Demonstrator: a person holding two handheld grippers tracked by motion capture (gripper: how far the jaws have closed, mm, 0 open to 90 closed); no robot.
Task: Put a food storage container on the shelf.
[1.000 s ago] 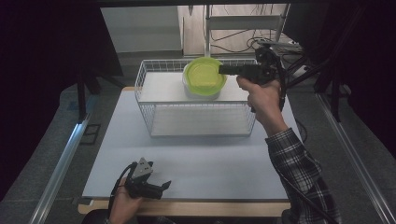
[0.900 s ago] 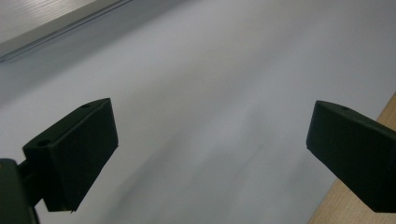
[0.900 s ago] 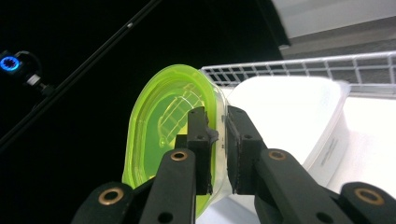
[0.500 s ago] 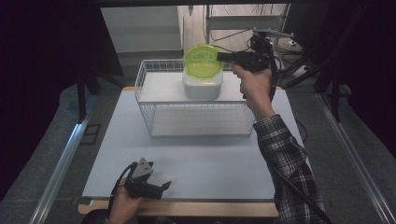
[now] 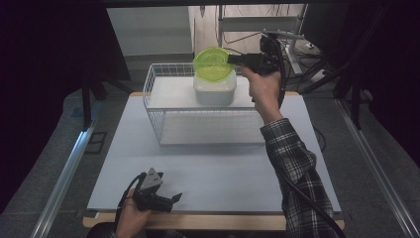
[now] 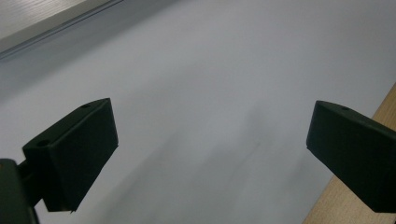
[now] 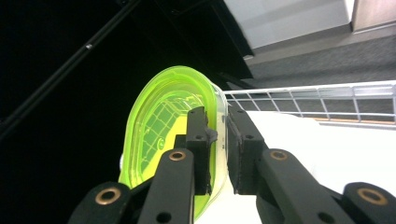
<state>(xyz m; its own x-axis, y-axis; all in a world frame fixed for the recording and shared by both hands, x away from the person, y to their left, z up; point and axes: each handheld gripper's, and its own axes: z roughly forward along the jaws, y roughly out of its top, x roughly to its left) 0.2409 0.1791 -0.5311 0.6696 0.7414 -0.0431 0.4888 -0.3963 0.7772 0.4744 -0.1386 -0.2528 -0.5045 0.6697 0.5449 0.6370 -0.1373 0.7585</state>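
A translucent green lid [image 5: 214, 63] hangs tilted just above a white container [image 5: 214, 90] that sits in a white wire basket [image 5: 148, 85]. My right gripper [image 5: 232, 60] reaches in from the right and is shut on the lid's rim. In the right gripper view the jaws [image 7: 220, 135] pinch the edge of the green lid [image 7: 159, 126], with the basket's wire rim [image 7: 303, 100] behind. My left gripper [image 5: 174, 199] rests near the table's front edge, open, with nothing between its jaws [image 6: 210, 149].
The basket stands at the back of a white mat [image 5: 213, 168] that covers the wooden table [image 5: 208, 220]. Metal rails run along both sides on the floor. Cables and a rack stand behind the table at the right.
The green lid lay flat on the white container; my right gripper has raised it off and tipped it up on edge. The left gripper has stayed put.
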